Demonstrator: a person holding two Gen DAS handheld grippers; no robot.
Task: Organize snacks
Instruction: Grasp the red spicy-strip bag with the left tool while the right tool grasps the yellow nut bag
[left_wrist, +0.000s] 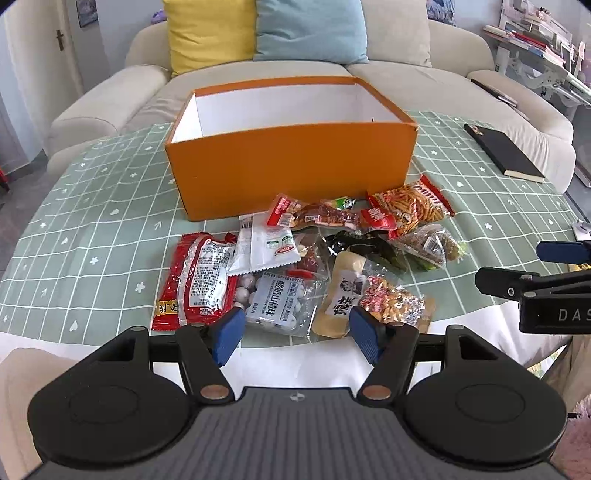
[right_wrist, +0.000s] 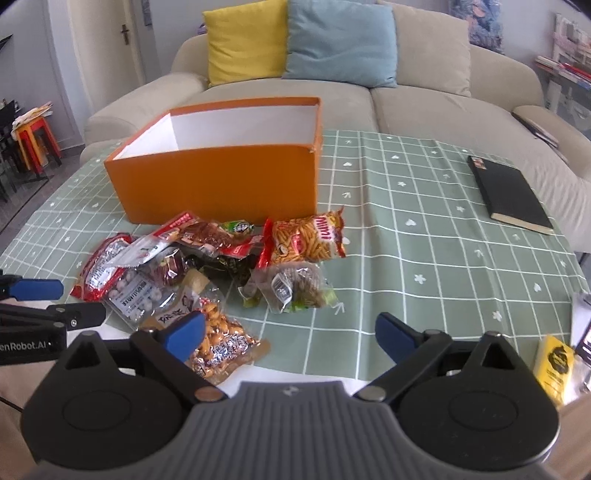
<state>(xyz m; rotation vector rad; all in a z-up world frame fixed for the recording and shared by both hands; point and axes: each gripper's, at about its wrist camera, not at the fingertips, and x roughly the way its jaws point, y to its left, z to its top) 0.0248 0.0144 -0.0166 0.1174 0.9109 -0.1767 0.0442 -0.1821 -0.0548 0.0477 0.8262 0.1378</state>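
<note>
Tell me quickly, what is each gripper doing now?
Left gripper: open, holding nothing, above the snack packets.
Right gripper: open, holding nothing.

One orange box (left_wrist: 291, 162), one black notebook (left_wrist: 504, 153), two cushions, yellow (left_wrist: 208, 33) and blue (left_wrist: 312, 29), and roughly ten snack packets (left_wrist: 295, 258); overlaps blur the exact count.

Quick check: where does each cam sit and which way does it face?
Left wrist: on the left gripper, angled down at the snack pile and orange box; own fingers open, right gripper at right edge.
Right wrist: on the right gripper, same tilt, further right; left gripper at left edge.
Shared: box, pile, black notebook, sofa.
</note>
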